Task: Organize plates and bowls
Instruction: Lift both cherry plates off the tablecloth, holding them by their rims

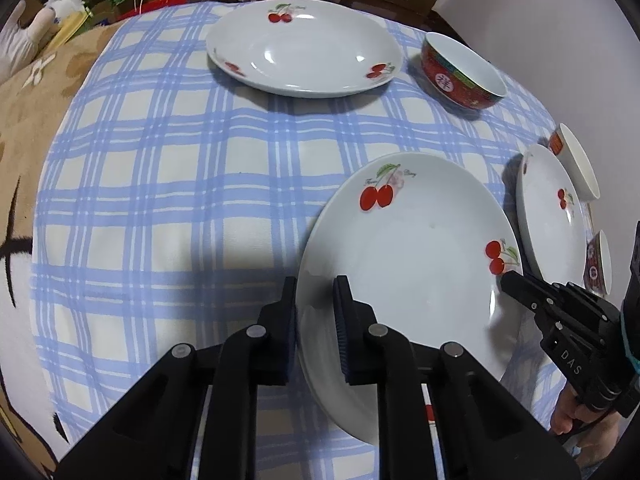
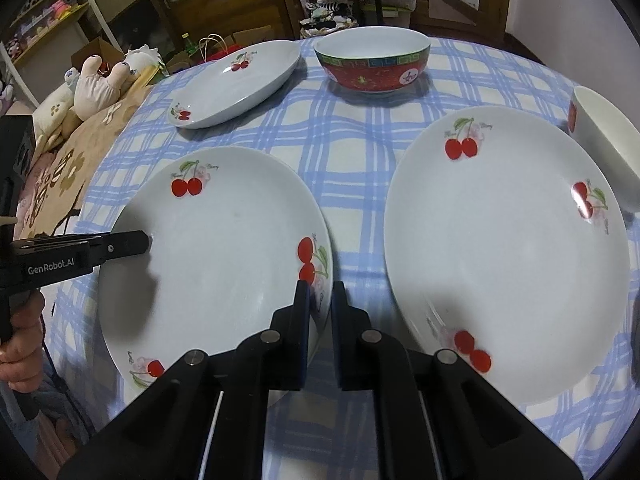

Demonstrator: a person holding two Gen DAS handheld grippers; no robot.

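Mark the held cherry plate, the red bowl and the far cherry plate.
held cherry plate (image 2: 224, 264), right wrist view, on its white centre.
red bowl (image 2: 374, 74), right wrist view, on its red outer wall.
far cherry plate (image 1: 304, 52), left wrist view, on its white centre.

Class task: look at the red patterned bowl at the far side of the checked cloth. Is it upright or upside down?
Upright. The red bowl sits with its rim up, and its white inside shows empty in both views.
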